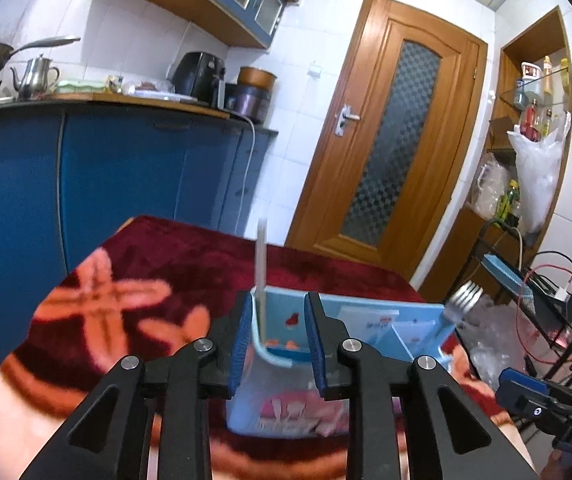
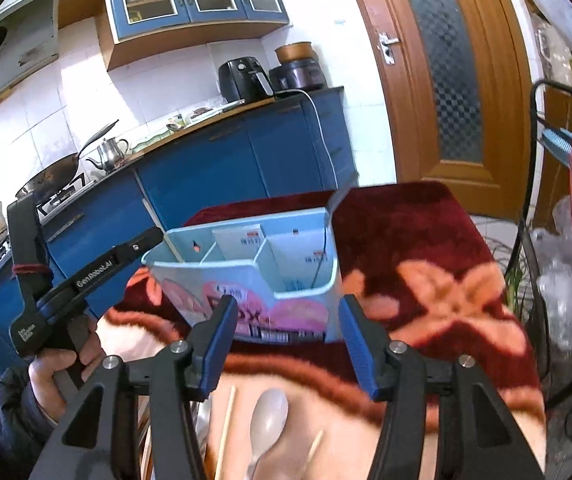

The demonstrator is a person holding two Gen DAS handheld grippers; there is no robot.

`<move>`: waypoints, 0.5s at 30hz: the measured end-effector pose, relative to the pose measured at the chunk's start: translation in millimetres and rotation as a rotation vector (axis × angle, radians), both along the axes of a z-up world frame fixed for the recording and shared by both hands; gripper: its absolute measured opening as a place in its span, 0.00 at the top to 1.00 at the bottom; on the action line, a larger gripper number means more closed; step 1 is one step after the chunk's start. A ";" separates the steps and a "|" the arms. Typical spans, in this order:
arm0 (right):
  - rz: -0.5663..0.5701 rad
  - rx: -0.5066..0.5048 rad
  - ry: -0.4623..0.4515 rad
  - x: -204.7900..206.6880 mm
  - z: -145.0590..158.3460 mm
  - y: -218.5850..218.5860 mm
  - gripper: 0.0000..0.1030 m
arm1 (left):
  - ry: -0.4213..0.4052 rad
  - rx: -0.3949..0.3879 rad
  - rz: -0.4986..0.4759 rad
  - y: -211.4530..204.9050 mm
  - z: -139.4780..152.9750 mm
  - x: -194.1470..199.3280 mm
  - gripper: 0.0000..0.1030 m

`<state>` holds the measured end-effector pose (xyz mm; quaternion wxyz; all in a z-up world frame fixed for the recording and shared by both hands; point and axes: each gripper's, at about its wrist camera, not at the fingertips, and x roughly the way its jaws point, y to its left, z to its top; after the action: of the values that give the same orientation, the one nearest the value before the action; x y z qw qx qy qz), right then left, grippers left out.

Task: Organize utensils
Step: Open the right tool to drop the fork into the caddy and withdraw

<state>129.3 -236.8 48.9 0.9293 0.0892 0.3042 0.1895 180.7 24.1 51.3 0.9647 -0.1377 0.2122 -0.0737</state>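
Observation:
A light blue utensil organizer box (image 1: 286, 400) (image 2: 270, 280) with several compartments stands on the red patterned tablecloth. A pale chopstick (image 1: 261, 276) (image 2: 162, 228) stands upright in its left compartment. A fork (image 1: 459, 300) (image 2: 335, 200) stands in the right compartment. My left gripper (image 1: 278, 344) is open, its blue pads astride the box's left corner beside the chopstick. My right gripper (image 2: 286, 344) is open and empty in front of the box. A grey spoon (image 2: 268, 420) and loose chopsticks (image 2: 226, 428) lie on the cloth below it.
The table with the red cloth (image 2: 425, 240) ends near blue kitchen cabinets (image 1: 126, 176). A wooden door (image 1: 389, 132) stands behind. A wire rack (image 1: 545, 300) with cables and plastic bags stands at the right. The left gripper's body (image 2: 66, 280) is held at the box's left.

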 end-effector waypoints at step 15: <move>-0.050 0.020 0.137 -47.9 -39.3 -10.2 0.38 | 0.202 0.067 -0.033 15.8 -10.7 -63.4 0.74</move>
<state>81.3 -246.9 9.6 0.9097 0.1190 0.3629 0.1627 117.3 40.0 40.5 0.9411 -0.1086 0.3129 -0.0682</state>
